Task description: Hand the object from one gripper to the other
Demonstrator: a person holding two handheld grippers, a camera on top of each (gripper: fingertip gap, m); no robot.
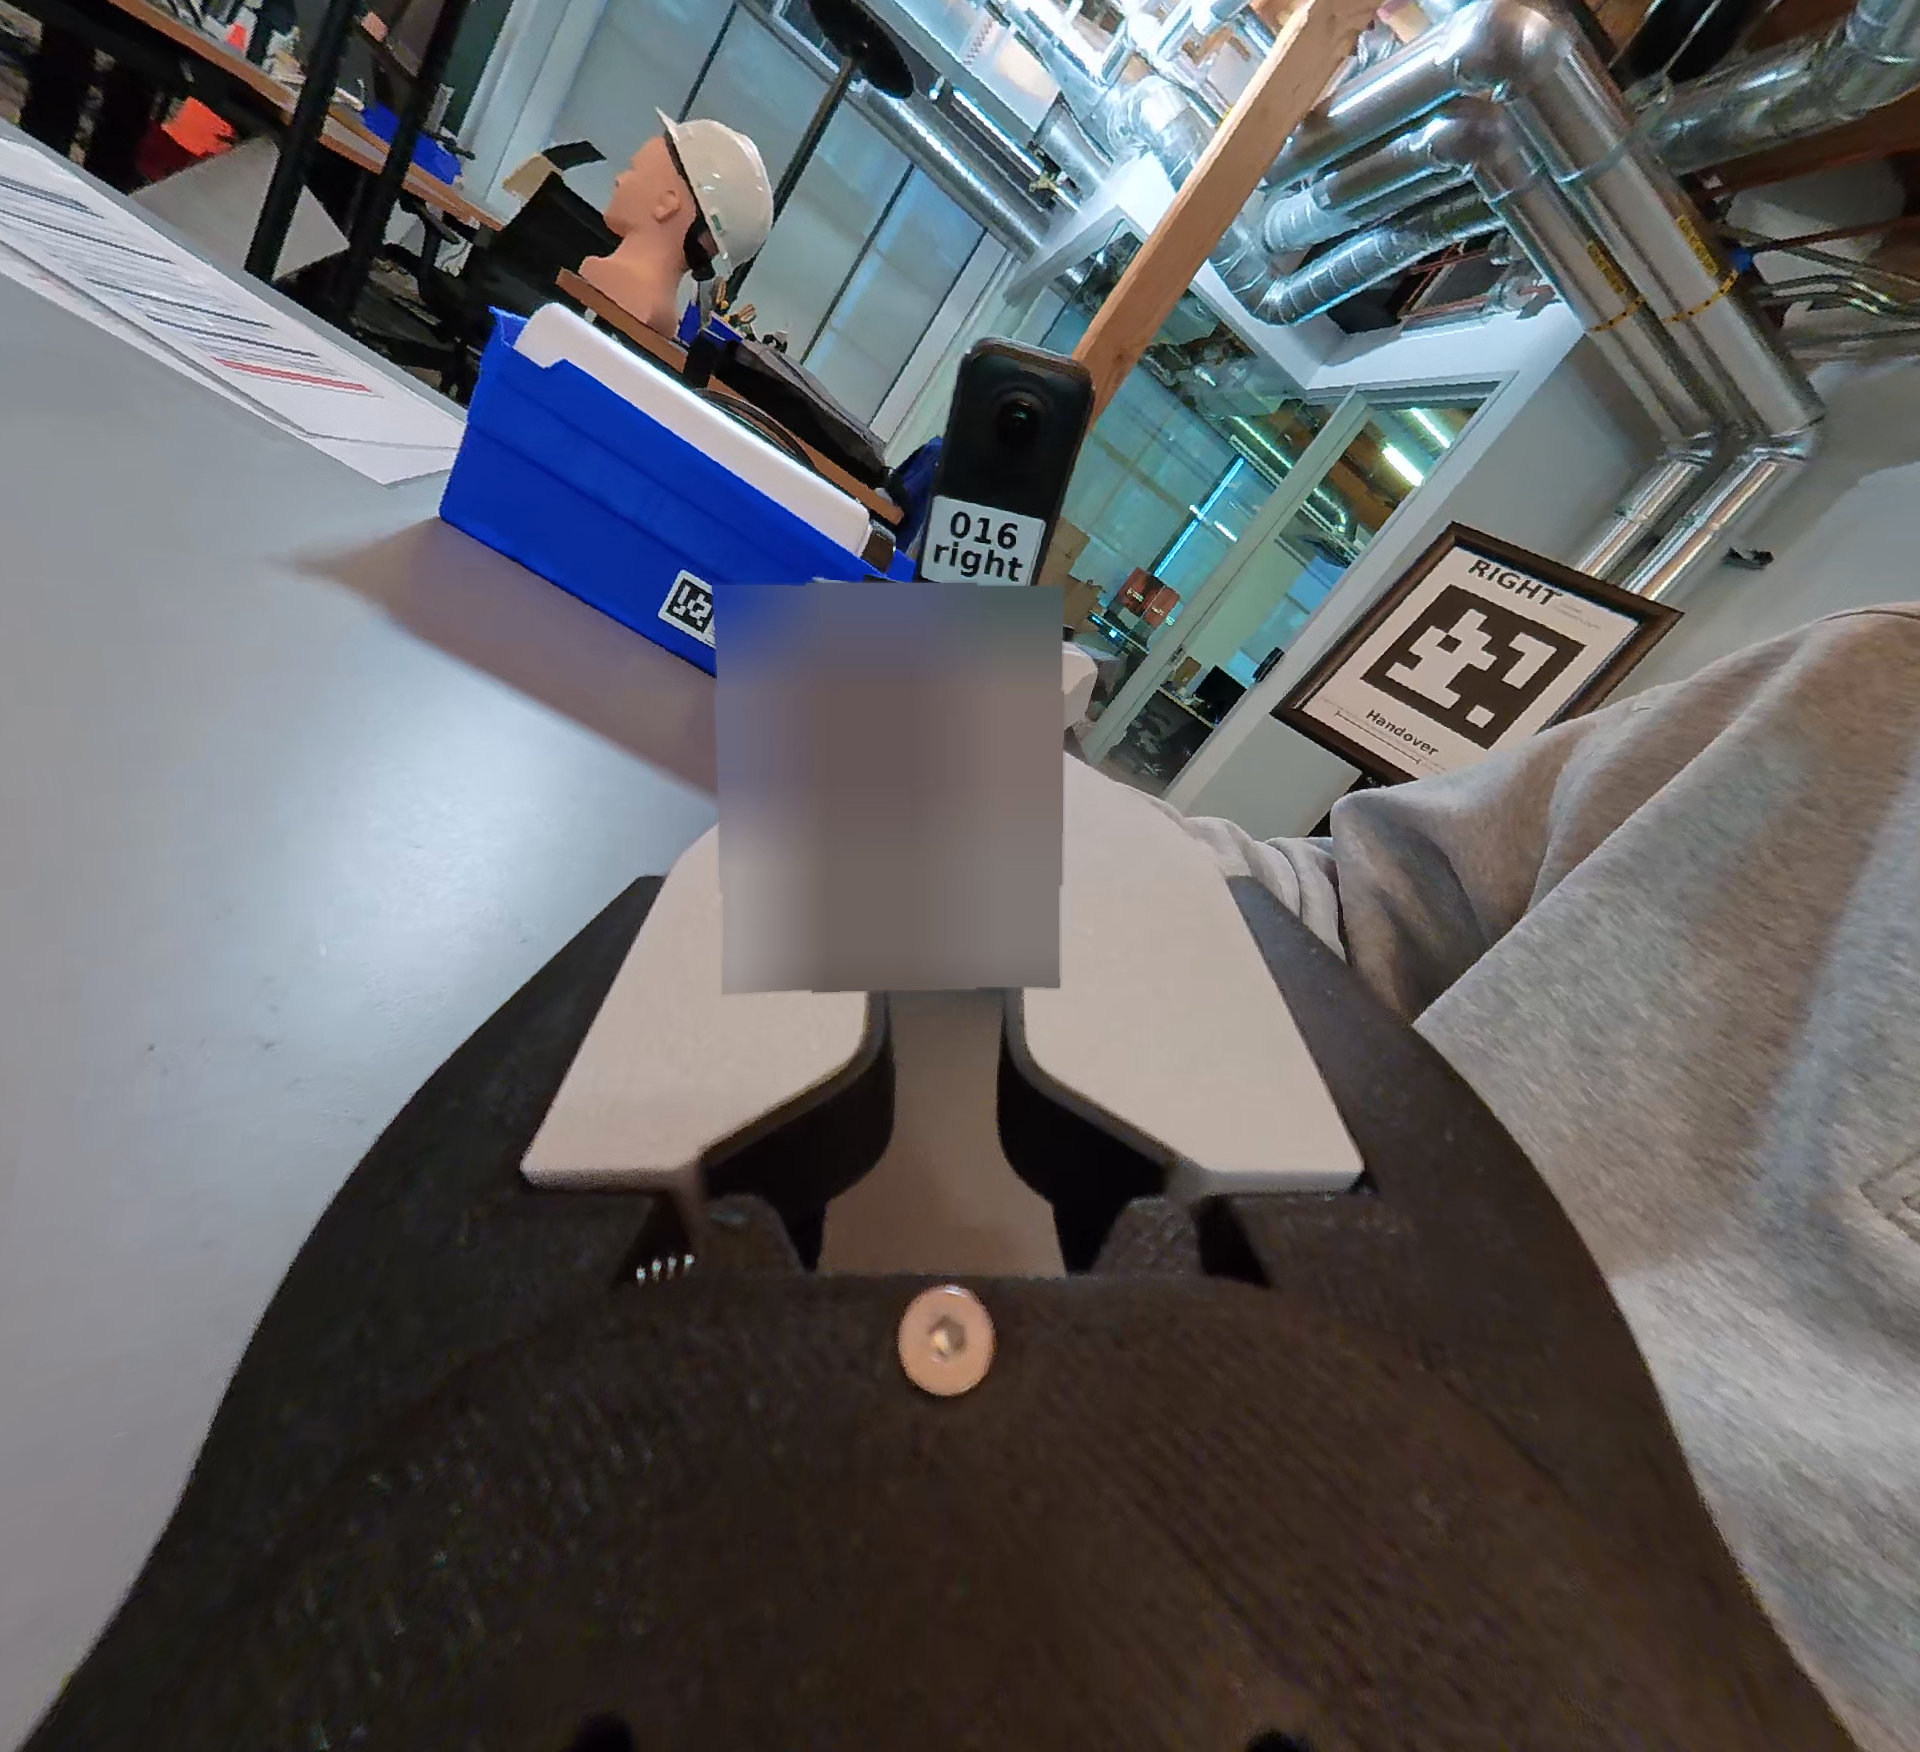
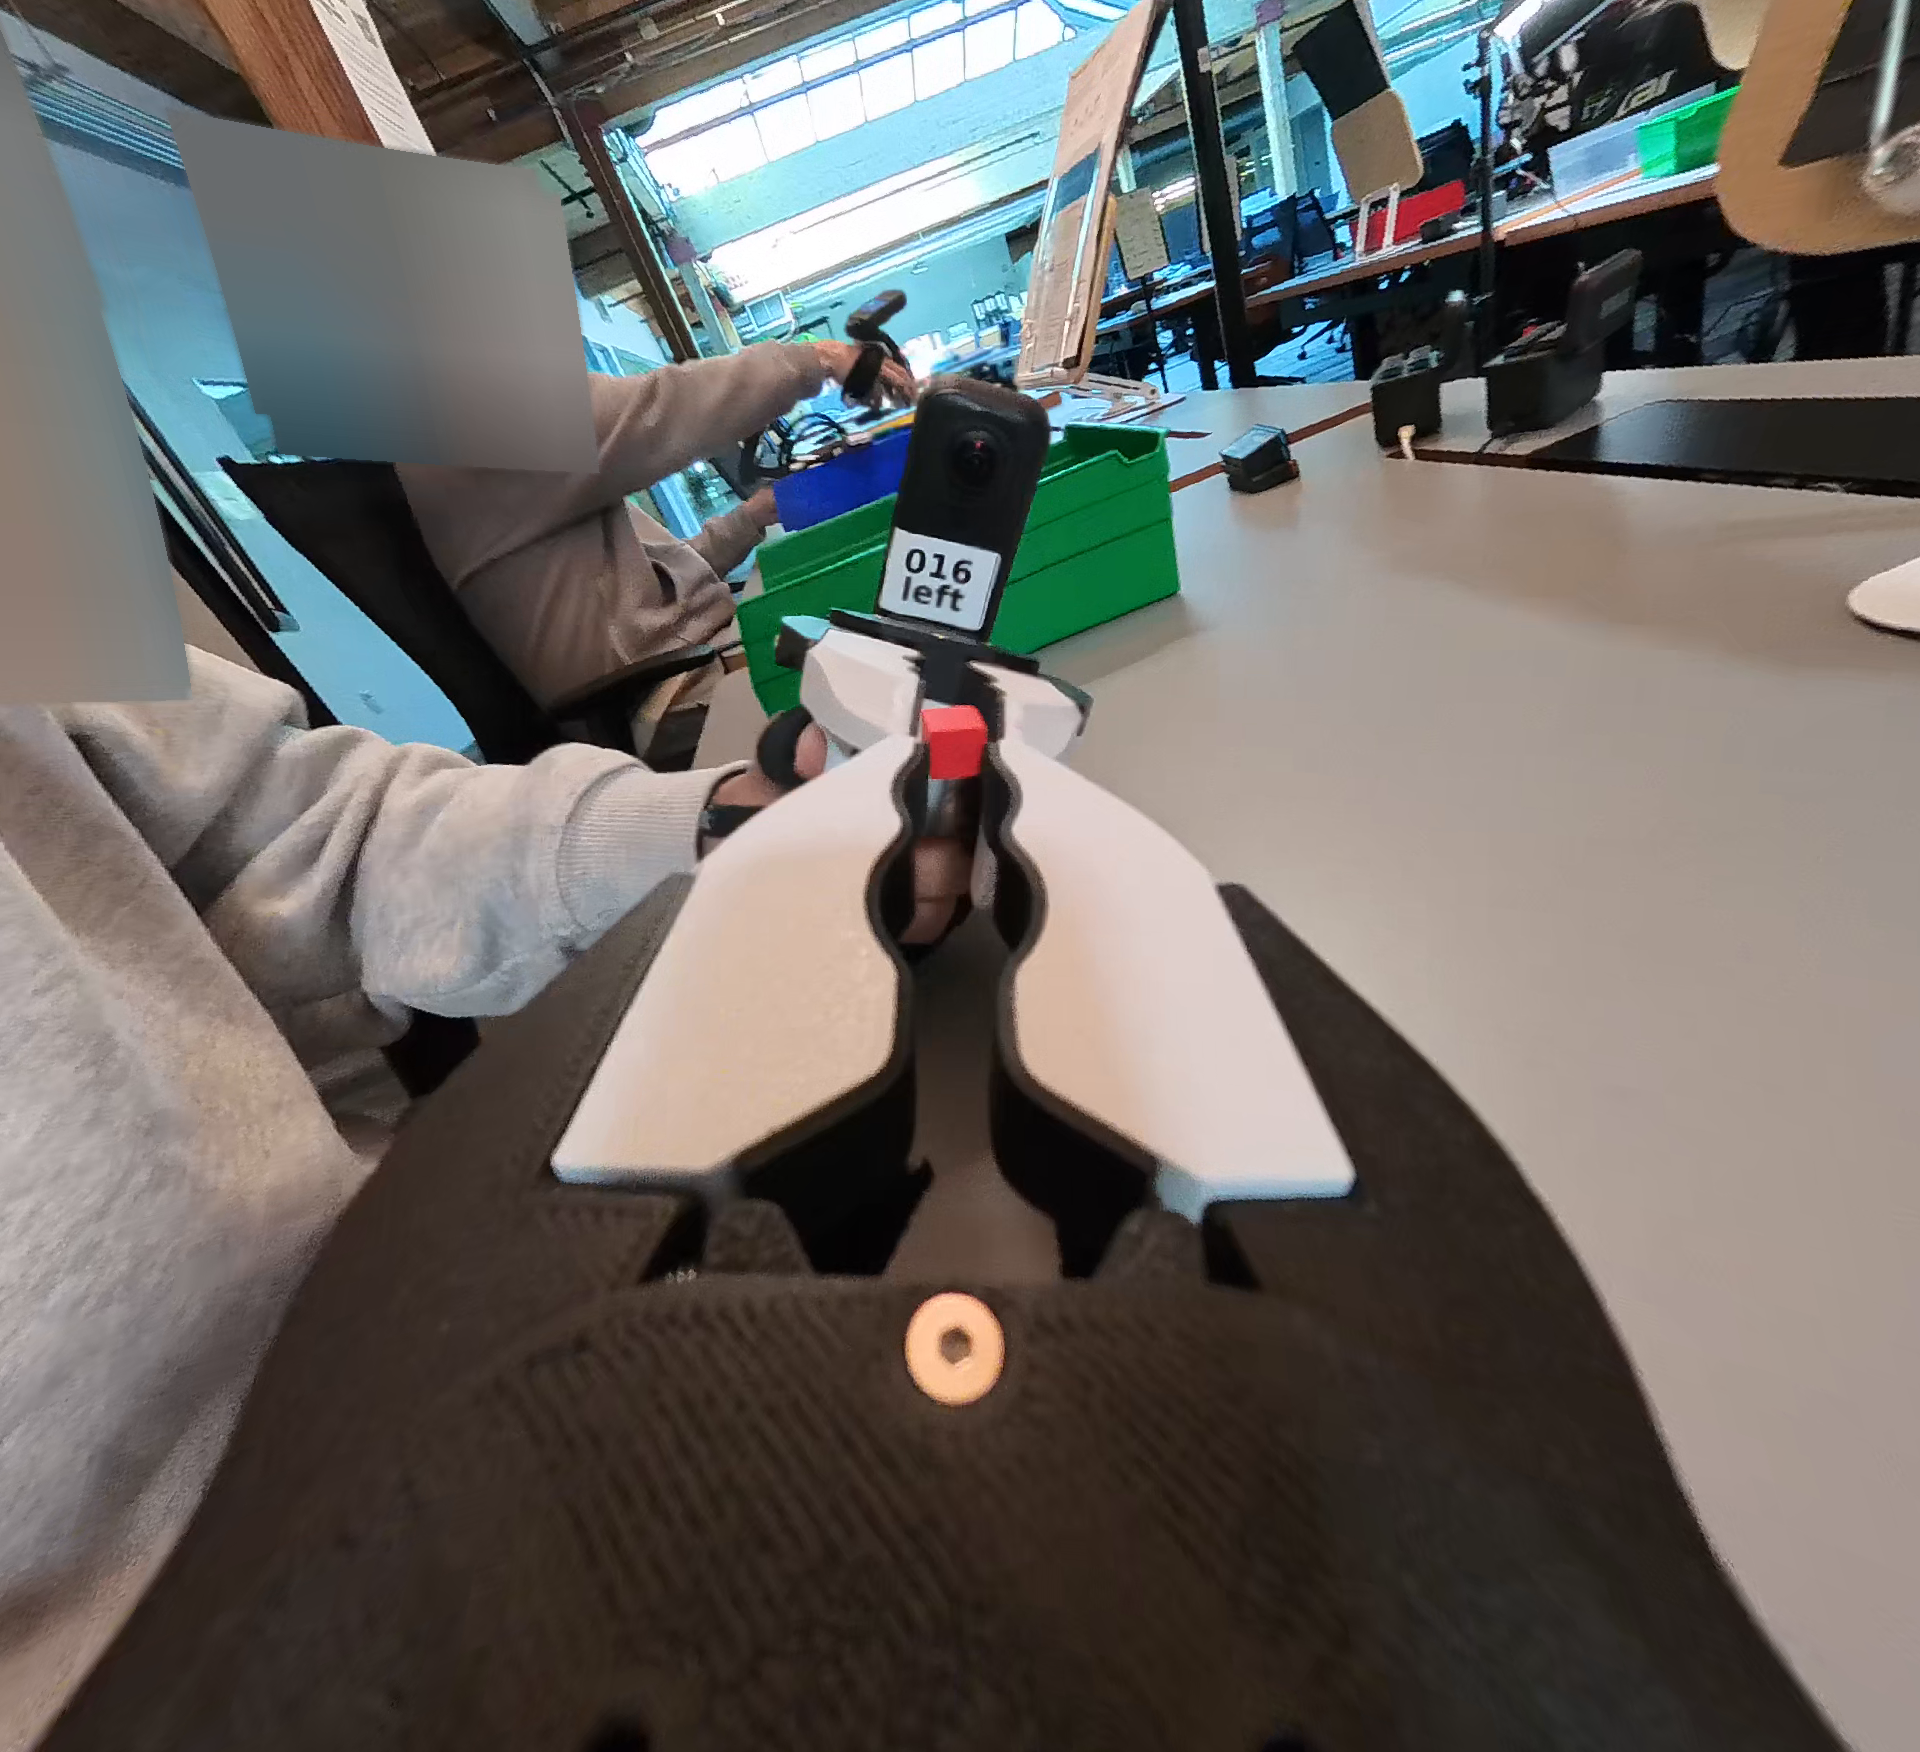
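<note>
While the two tools face each other nose to nose above the grey desk (image 2: 1455, 715), the right hand-held gripper (image 2: 951, 767) has its white fingers (image 2: 1122, 923) drawn close together, with the small red block (image 2: 956, 738) pinched at their very tips. Just behind the block stands the left hand-held gripper (image 2: 940, 694), its own white fingers nearly together. From its own camera only a narrow slot shows between them and a blurred patch covers the tips, so I cannot tell whether it also grips the block. The block is held in the air, clear of the desk, between the two tools. A hand in a grey sleeve (image 2: 447, 871) holds the left tool from below. A green bin (image 2: 1091, 528) sits on the desk behind it, and another person in a pale top (image 2: 582, 549) sits farther back. In the left wrist view, a blue bin (image 1: 623, 497) stands on the desk beyond the right tool, a printed sheet (image 1: 187, 300) lies to its left, a mannequin head in a white hard hat (image 1: 696, 216) stands behind, and a framed marker sign (image 1: 1475, 663) leans at the right.
</note>
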